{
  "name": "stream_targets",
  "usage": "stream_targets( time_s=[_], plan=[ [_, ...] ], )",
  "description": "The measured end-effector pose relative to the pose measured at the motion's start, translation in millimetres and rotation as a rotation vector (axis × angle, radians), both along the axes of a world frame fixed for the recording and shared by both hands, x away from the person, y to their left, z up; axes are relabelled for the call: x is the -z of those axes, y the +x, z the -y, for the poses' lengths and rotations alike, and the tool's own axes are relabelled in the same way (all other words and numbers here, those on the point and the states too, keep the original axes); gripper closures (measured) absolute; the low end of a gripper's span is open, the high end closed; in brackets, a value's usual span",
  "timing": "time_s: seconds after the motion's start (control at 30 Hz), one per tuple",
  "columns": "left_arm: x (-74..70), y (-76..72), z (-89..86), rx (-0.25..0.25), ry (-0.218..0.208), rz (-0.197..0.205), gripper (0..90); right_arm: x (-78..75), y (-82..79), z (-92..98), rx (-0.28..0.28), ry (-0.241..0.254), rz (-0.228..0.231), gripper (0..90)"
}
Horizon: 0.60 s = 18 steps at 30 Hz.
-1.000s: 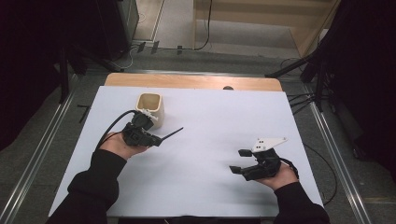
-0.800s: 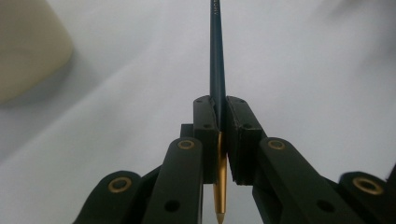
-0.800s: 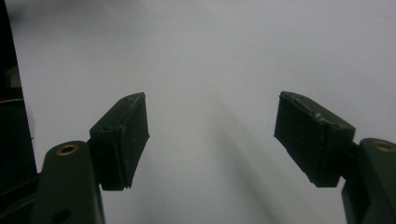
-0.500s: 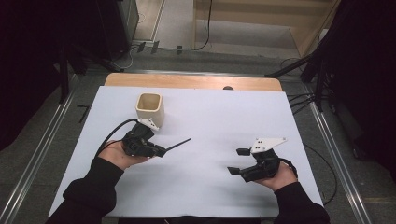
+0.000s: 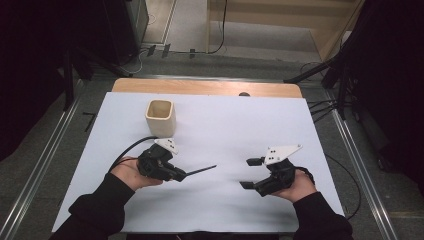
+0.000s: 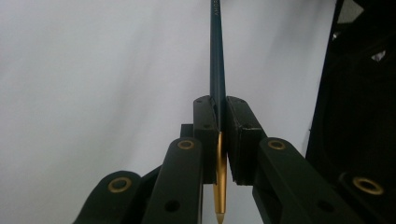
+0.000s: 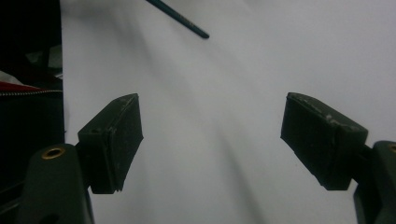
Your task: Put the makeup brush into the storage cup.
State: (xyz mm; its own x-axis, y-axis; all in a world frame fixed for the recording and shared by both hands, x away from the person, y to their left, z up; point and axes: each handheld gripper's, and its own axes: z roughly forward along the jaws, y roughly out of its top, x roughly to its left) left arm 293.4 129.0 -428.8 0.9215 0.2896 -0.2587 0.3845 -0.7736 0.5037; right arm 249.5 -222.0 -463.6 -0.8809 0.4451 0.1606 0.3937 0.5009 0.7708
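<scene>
High view: left gripper (image 5: 176, 173), lower left of centre, clamped on dark pencil (image 5: 200, 170) pointing right over white table (image 5: 225, 125); right gripper (image 5: 252, 173), lower right, jaws wide apart, just opened, empty.

The pencil (image 6: 217, 70) clamped in my left tongs (image 6: 221, 135) has a smooth, glossy dark-teal lacquer and a shiny gold metallic end. My right tongs (image 7: 212, 140) carry matt black rubbery pads (image 7: 114, 140), scuffed and dusty, on hard black plastic arms with brass-look rivets. Beneath both tongs the table (image 5: 220, 200) wears matt white sheet; the cup (image 5: 160, 117) beyond my left tongs looks matt cream.
</scene>
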Motion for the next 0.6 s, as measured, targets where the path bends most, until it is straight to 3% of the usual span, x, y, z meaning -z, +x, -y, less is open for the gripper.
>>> stream_targets(
  time_s=[0.23,0.6],
  plan=[
    [-2.9,-11.3,11.7,0.100,0.008,0.018,84.0,-3.7,5.0,-3.6,-0.065,-0.002,0.007,23.1],
    [-0.8,-8.6,11.0,0.127,0.000,0.024,84.0,-6.7,20.0,-16.6,-0.151,-0.001,-0.003,24.4]
  ],
)
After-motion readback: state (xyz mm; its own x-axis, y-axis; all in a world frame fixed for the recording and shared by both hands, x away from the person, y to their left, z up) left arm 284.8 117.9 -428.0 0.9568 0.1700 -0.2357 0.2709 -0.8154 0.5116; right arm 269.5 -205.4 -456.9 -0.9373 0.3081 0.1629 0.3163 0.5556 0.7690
